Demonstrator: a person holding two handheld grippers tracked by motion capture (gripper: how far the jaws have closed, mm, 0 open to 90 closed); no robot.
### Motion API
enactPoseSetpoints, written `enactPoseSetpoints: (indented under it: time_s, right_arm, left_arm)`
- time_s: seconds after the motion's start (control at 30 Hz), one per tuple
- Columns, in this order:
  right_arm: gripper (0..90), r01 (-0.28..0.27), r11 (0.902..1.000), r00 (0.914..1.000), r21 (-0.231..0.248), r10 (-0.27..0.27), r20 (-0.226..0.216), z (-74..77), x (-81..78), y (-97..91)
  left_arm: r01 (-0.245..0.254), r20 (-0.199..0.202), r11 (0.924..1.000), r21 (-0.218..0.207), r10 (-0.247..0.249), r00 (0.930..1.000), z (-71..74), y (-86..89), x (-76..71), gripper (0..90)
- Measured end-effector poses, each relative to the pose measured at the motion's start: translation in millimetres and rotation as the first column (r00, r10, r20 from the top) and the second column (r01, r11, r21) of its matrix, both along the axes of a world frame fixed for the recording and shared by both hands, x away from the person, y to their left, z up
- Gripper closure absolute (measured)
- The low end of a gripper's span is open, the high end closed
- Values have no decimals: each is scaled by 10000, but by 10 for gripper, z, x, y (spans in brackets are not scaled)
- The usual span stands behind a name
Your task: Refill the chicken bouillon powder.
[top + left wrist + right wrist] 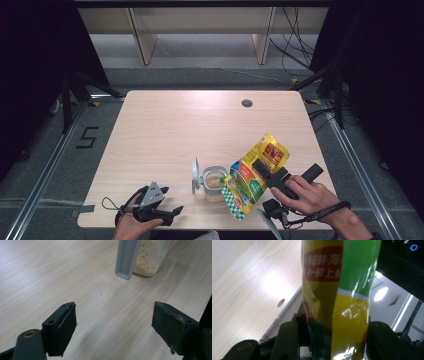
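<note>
Desk point(175, 130), floor mark "5" point(88, 137) at its left. Yellow-green pouch point(252, 177), clamped between the right gripper point(264, 169) fingers near the front edge, tilts mouth-down over an open jar point(215, 184) of pale granules; its red band carries Chinese characters, including "鲜" and "海". Left gripper point(167, 214), fingers wide and empty, rests left of the jar.

The table point(175, 130) I work on has a pale wood-grain top, smooth with a soft sheen. The pouch point(337, 297) in my right gripper point(329, 340) is glossy, crinkled plastic film that throws bright highlights. The jar point(152, 257) is clear plastic holding coarse, matt grains; its lid point(126, 258) is smooth grey plastic. The pads point(66, 327) of my left gripper point(115, 330) are matt black, scuffed at the edges.
</note>
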State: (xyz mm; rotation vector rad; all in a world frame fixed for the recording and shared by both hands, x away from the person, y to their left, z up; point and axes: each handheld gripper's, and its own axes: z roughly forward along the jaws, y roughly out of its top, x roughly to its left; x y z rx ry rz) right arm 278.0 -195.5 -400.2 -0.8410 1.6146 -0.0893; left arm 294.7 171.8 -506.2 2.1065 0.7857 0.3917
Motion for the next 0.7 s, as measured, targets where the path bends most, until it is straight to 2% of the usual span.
enactPoseSetpoints:
  time_s: [0.1,0.2,0.27,0.3,0.37,0.47,0.5,0.53,0.57,0.7]
  right_arm:
    - [606,14,10000,10000,27,-14,-4,0,-10,-4]
    - [607,18,10000,10000,38,-18,16,9,-15,-14]
    - [607,57,10000,10000,11,-58,74,22,-19,-24]
    - [607,59,10000,9999,-23,-59,93,27,-21,-29]
    - [607,173,9998,9998,2,-173,123,34,-33,-48]
    - [607,177,9998,9998,68,-177,21,27,-43,-77]
    - [607,178,9998,9998,62,-178,49,27,-48,-83]
    - [608,170,9998,9998,80,-170,60,25,-53,-85]
    - [608,201,9998,9998,62,-202,65,27,-59,-83]
    - [608,116,9999,9999,43,-116,64,30,-72,-76]
  left_arm:
    - [-11,51,10000,-89,11,10000,-4,-3,-2,193]
    - [-148,-244,9991,-389,139,9996,-6,-17,-20,193]
    - [-158,-231,9991,-382,149,9996,-7,-17,-19,193]
    - [-29,-13,9997,-241,29,10000,-3,-9,-8,193]
    - [-35,42,9999,-154,35,10000,-5,-7,-6,193]
    - [-33,41,10000,-94,33,10000,-5,-5,-4,193]
    - [-177,-139,9995,-249,174,9998,-15,-15,-15,193]
    - [-105,-119,9999,-85,104,9999,-11,-6,-11,193]
    - [-180,-138,9995,-254,177,9997,-16,-17,-15,193]
    - [-172,-134,9996,-241,169,9998,-15,-15,-15,193]
